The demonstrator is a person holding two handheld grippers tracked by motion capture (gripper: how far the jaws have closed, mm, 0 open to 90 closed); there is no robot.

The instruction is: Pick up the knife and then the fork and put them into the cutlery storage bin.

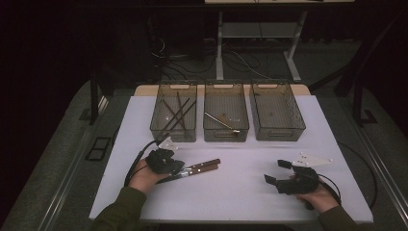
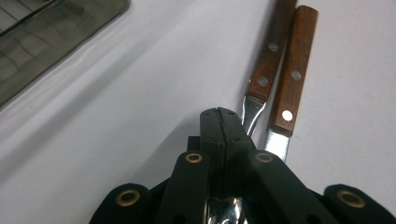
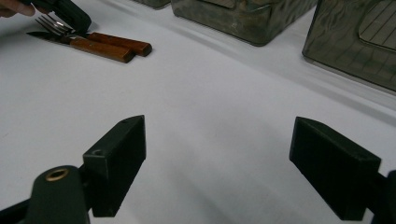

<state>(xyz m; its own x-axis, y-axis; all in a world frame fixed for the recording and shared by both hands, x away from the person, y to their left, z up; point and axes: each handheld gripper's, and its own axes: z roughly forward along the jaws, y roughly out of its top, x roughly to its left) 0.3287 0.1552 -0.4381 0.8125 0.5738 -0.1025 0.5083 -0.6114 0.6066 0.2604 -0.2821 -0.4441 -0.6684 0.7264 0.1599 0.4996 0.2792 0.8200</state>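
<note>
High view: 2 wooden-handled utensils, a fork [image 1: 195, 168] and a knife [image 1: 204, 170], are shown side by side on the white worktop [image 1: 240, 192], in front of 3 mesh bins [image 1: 226, 118]. The left gripper [image 1: 179, 169] is set over their metal ends. In the left gripper view its jaws are pressed together, with a sliver of bright metal [image 2: 224, 210] seen low between them; whether this is the fork's neck cannot be told. The right gripper [image 1: 277, 172] is held well apart, near the worktop's right side, with its jaws spread and nothing between them. Because the 2 handles touch, the knife may be dragged along if the fork is lifted. A thin metal neck may also slip or pivot in so narrow a pinch, and the utensil may be dropped short of a bin.
</note>
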